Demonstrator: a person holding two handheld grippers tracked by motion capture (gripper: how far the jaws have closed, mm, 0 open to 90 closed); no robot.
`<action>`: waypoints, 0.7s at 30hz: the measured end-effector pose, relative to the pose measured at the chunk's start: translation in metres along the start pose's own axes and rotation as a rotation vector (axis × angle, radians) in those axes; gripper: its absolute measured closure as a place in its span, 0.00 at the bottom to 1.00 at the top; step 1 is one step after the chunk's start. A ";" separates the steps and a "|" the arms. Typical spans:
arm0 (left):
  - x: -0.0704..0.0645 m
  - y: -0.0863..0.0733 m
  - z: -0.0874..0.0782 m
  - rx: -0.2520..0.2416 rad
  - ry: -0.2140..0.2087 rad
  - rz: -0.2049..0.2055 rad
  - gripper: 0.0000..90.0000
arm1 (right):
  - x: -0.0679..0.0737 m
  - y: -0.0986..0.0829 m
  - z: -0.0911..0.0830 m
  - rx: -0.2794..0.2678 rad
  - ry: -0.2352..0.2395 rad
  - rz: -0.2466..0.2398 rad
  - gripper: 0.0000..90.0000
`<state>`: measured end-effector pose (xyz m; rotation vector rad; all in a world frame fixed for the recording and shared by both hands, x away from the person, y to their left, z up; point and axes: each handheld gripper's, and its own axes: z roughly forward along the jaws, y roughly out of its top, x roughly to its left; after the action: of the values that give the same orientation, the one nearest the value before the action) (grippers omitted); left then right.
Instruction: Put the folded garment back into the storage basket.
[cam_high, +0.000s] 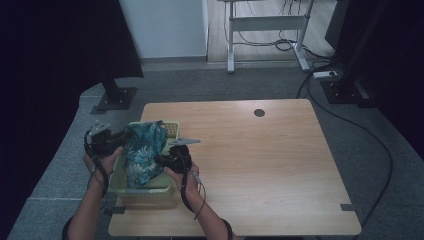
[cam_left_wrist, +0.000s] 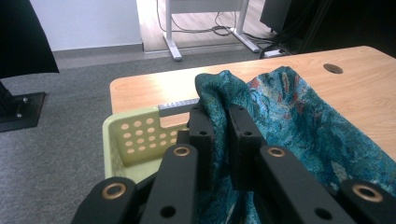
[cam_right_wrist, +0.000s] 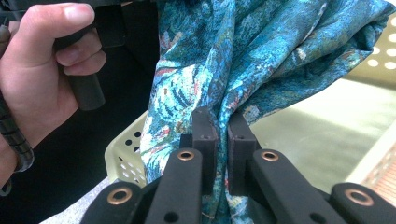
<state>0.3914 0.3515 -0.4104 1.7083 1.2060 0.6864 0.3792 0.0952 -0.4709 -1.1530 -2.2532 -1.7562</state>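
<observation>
A teal patterned cloth (cam_high: 144, 150) hangs bunched over a pale green perforated basket (cam_high: 150, 192) at the table's front left corner. My left gripper (cam_high: 126, 135) is shut on the cloth's upper left edge; in the left gripper view the fabric (cam_left_wrist: 299, 121) is pinched between the black jaws of that gripper (cam_left_wrist: 219, 116). My right gripper (cam_high: 161, 160) is shut on the cloth's right side, lower down. In the right gripper view the cloth (cam_right_wrist: 224, 60) drapes from above into the gripper (cam_right_wrist: 219, 121), with the basket's floor (cam_right_wrist: 317, 121) behind.
The wooden table (cam_high: 260, 165) stretches to the right with a round cable hole (cam_high: 259, 112) near its far edge. The left hand (cam_right_wrist: 42, 79) grips its handle close beside the cloth. A white desk frame (cam_high: 265, 30) and cables lie on the floor beyond.
</observation>
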 end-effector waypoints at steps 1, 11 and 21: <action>0.001 0.000 0.000 0.001 0.002 0.000 0.91 | 0.001 0.000 0.001 0.001 0.000 -0.003 0.93; -0.007 -0.014 0.011 0.083 0.047 -0.007 0.68 | -0.011 -0.009 0.001 0.063 -0.137 -0.003 0.49; -0.035 -0.016 0.009 0.106 0.019 0.021 0.56 | -0.007 -0.010 -0.025 0.070 -0.091 -0.057 0.45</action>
<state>0.3790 0.3179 -0.4261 1.8078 1.2594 0.6623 0.3692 0.0696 -0.4741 -1.1902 -2.4018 -1.6616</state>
